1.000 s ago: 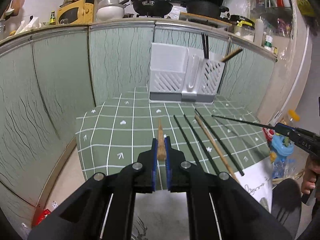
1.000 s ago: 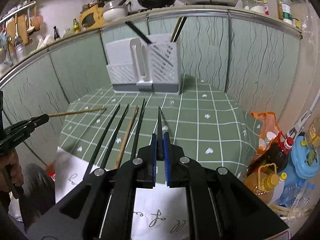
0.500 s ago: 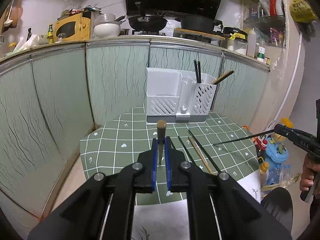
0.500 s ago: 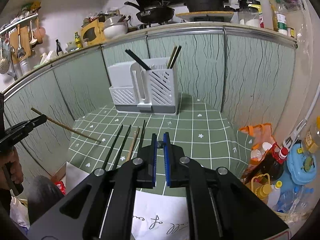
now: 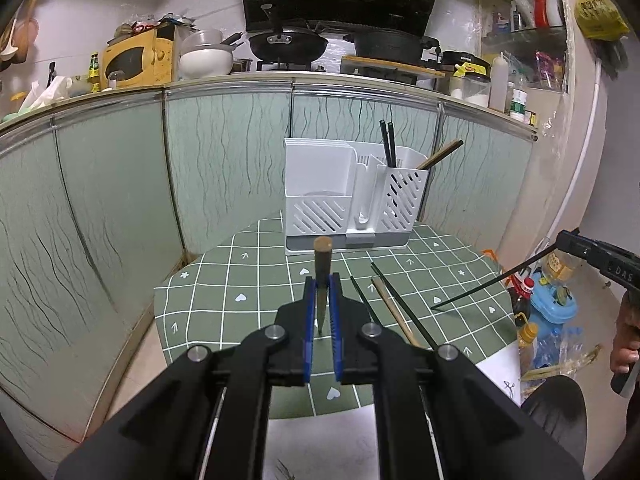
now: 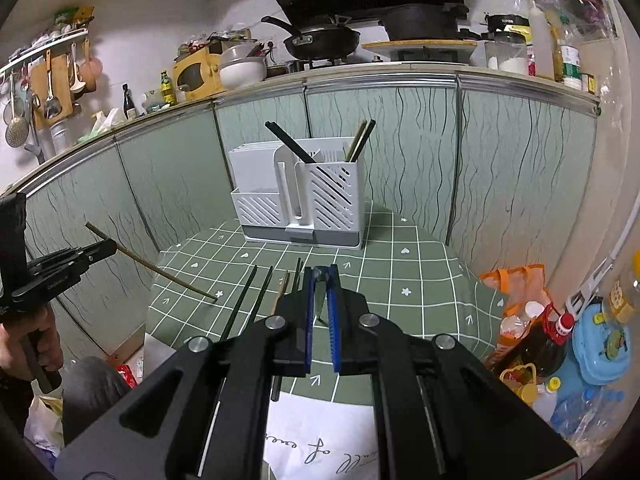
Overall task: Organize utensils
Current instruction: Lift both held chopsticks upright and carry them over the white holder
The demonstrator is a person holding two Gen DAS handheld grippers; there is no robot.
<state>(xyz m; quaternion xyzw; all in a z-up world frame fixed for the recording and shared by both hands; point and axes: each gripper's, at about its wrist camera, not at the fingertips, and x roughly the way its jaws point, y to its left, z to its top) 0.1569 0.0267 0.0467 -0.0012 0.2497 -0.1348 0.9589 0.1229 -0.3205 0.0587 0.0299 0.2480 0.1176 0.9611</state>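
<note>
Risk: both sticks are pinched near one end, so the long free ends can swing, slip, or catch the holder's point(image 5: 352, 196) rim instead of dropping into the slotted right bin. Either stick could also clip the loose chopsticks point(image 5: 394, 312) lying on the bench point(image 5: 224, 292), or the two tools could cross paths at the holder.

Left tool point(image 5: 322, 312) is clenched on a wooden chopstick point(image 5: 322, 264), raised off the bench and pointing toward the holder. Right tool point(image 6: 320, 308) is clenched on a black chopstick point(image 5: 484, 288), tip angled down over the bench. The holder stands at the far bench edge, well apart from both tools, some chopsticks already inside.
</note>
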